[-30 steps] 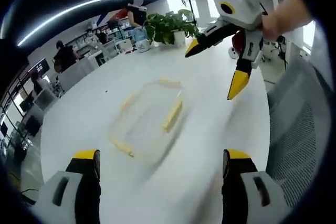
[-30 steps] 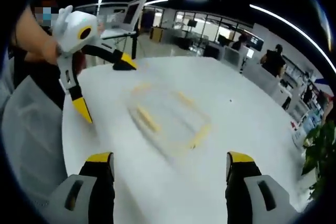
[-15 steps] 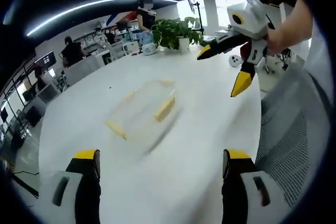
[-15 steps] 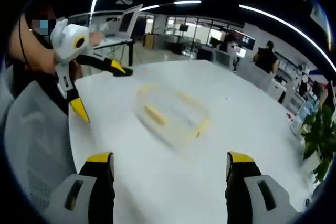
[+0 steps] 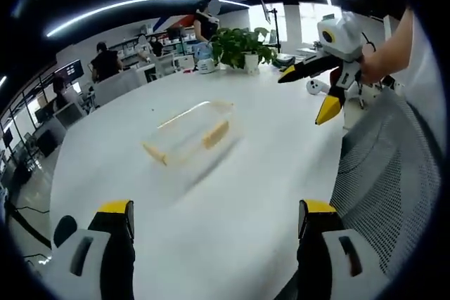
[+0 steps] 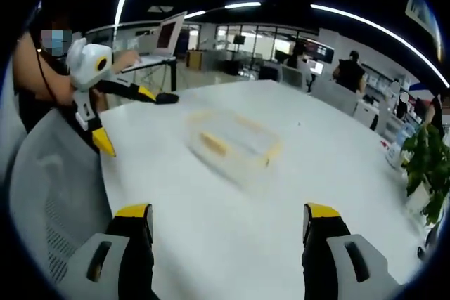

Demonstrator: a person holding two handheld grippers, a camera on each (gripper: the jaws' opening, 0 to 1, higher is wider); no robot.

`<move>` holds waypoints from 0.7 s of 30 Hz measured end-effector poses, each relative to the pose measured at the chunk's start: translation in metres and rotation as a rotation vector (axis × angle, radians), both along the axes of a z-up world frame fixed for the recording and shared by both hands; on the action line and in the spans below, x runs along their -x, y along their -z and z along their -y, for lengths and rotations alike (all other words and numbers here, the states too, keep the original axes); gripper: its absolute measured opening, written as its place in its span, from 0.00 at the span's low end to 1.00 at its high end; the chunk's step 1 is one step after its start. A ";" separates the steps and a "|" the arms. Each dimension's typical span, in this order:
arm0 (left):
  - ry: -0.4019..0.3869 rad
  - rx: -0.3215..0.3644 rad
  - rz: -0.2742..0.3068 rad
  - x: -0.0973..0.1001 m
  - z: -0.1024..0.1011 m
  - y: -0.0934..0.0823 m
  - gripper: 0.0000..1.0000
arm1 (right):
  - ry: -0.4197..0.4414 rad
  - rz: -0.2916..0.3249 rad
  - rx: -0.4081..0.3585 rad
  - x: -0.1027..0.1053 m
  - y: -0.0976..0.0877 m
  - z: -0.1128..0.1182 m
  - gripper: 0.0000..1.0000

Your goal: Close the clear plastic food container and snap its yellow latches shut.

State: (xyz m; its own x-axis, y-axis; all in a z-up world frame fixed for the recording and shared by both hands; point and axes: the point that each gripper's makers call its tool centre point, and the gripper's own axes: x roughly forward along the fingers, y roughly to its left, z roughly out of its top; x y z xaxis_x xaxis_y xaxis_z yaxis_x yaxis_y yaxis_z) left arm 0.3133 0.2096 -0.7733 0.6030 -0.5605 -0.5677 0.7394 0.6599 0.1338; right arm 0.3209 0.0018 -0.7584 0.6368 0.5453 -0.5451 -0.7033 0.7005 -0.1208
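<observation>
Four yellow latches [image 5: 216, 133] ring a clear container [image 5: 191, 138] lying near mid-tabletop [image 5: 232, 194], lid apparently down, latch state unreadable through blur. Well apart from both tools: left tool [image 5: 214, 233] at 6 o'clock, spread and empty; right tool [image 6: 228, 233] likewise spread, empty. Best to approach from opposite sides, steady one end, press each latch squarely. Potted plant [image 5: 242, 43] off at 12 o'clock, mesh chair [image 5: 383, 173] at 4.

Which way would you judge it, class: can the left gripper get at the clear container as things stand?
Probably yes. The left gripper is open and points at the container, with bare white table between them. The right gripper hangs off to one side, apart from it. The left gripper is not at the container yet.
</observation>
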 end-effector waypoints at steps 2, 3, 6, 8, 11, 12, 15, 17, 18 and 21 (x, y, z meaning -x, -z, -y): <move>-0.009 0.007 -0.006 0.003 -0.004 0.002 0.99 | 0.011 -0.011 -0.013 0.003 0.002 0.000 0.89; -0.016 0.010 -0.008 0.004 -0.005 0.003 0.99 | 0.012 -0.012 -0.013 0.004 0.003 0.000 0.89; -0.047 0.028 -0.024 0.008 -0.011 0.006 0.99 | 0.018 -0.011 -0.017 0.008 0.004 -0.001 0.89; -0.053 0.040 -0.025 0.010 -0.011 0.005 0.99 | 0.025 -0.013 -0.026 0.011 0.004 -0.001 0.89; -0.067 0.051 -0.021 0.011 -0.013 0.004 0.99 | 0.030 -0.010 -0.029 0.014 0.004 0.001 0.89; -0.070 0.056 -0.023 0.012 -0.013 0.005 0.99 | 0.030 -0.011 -0.028 0.014 0.004 0.001 0.89; -0.063 0.045 -0.019 0.013 -0.012 0.005 0.99 | 0.046 -0.002 -0.043 0.012 -0.001 0.004 0.89; -0.055 0.046 -0.013 0.014 -0.009 0.005 0.99 | 0.052 -0.005 -0.039 0.012 0.001 0.005 0.89; -0.053 0.045 -0.012 0.014 -0.009 0.005 0.99 | 0.053 -0.005 -0.037 0.013 0.002 0.006 0.89; -0.050 0.051 -0.013 0.014 -0.007 0.005 0.99 | 0.058 -0.007 -0.039 0.013 0.002 0.008 0.89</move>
State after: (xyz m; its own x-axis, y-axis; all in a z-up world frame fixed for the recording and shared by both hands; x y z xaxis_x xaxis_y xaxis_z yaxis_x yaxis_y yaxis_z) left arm 0.2992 0.2169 -0.7780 0.6237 -0.5584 -0.5470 0.7067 0.7019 0.0893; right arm 0.3079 -0.0058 -0.7607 0.6640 0.5289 -0.5286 -0.6624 0.7440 -0.0876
